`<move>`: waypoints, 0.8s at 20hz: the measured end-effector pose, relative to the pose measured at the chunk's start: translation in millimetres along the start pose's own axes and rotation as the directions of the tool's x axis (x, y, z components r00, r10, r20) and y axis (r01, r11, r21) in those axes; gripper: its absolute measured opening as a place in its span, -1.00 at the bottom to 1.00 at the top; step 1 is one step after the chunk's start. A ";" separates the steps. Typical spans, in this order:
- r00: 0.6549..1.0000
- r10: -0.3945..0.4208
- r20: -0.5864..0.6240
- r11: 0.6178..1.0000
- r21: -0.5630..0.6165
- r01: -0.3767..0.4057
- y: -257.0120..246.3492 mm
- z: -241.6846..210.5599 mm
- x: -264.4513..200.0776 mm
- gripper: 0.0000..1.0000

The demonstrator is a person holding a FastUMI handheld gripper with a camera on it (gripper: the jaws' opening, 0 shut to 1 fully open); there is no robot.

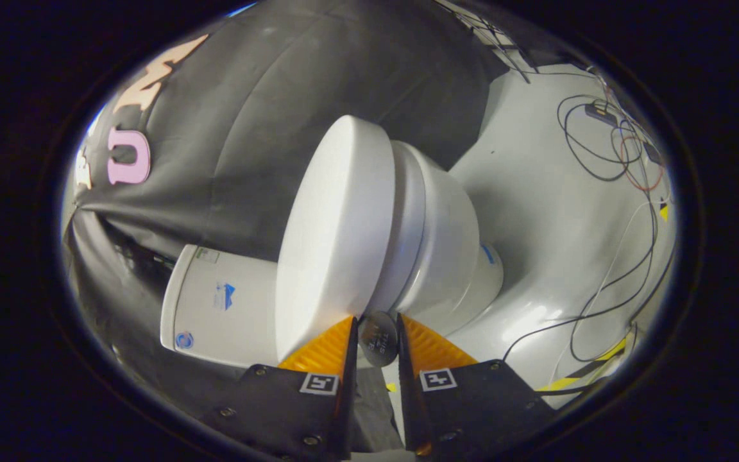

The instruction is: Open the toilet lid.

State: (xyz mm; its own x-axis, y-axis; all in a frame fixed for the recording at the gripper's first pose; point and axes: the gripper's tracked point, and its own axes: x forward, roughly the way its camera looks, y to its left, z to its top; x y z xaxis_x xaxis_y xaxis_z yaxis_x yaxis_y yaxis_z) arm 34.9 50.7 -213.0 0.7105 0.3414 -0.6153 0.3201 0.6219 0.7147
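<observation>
the gripper is seen with its two fingers a narrow gap apart, and nothing is clamped between them. just ahead of the fingertips lies the rim of the smooth white rounded plastic toilet lid — the one finger's tip is at or very near that edge, though actual contact cannot be told. in the gap between the fingers a small round grey disc is seen; what it belongs to cannot be told.

the lid is seen rolled over by the camera's tilt, so its broad face runs ahead and away from the fingers, with the white ceramic toilet bowl pressed close behind it and the white boxy cistern at the hinge end. the lid is judged closed, lying flat against the seat — no gap is visible along the seam.

the coming move is judged to turn on the rim being directly ahead: the fingers would need to be hooked under that free edge, opposite the cistern, and swung toward it.

loose black cables are strewn on the pale grey floor beyond the bowl.
</observation>
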 end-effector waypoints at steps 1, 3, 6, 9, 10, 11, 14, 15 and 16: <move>1.000 0.003 -0.017 1.000 0.006 -0.003 -2.3 -2.6 0.2 -0.37; 0.998 0.051 -0.047 0.999 -0.003 -0.051 -1.4 -9.6 0.4 -0.37; 0.997 0.069 -0.026 0.997 -0.019 -0.070 4.2 -5.7 -1.1 -0.37; 0.999 0.038 -0.028 0.999 0.025 -0.038 -1.1 -5.0 1.0 -0.37; 0.997 0.069 -0.033 0.996 0.061 -0.067 3.6 -7.0 1.4 -0.37; 0.998 0.057 -0.021 0.995 0.089 -0.055 -0.7 -6.2 1.7 -0.37; 0.999 0.049 0.019 0.989 0.140 -0.051 -6.2 -1.1 11.6 -0.37; 0.999 0.041 0.027 0.986 0.163 -0.045 -4.6 5.6 27.3 -0.66; 0.999 0.035 0.004 0.988 0.153 -0.035 -6.4 -4.3 10.1 -0.94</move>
State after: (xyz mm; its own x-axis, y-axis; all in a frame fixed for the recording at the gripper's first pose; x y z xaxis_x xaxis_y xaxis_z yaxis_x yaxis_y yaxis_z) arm 37.4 53.2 -225.2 0.7235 0.3606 -0.5886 0.3870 0.4942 0.7784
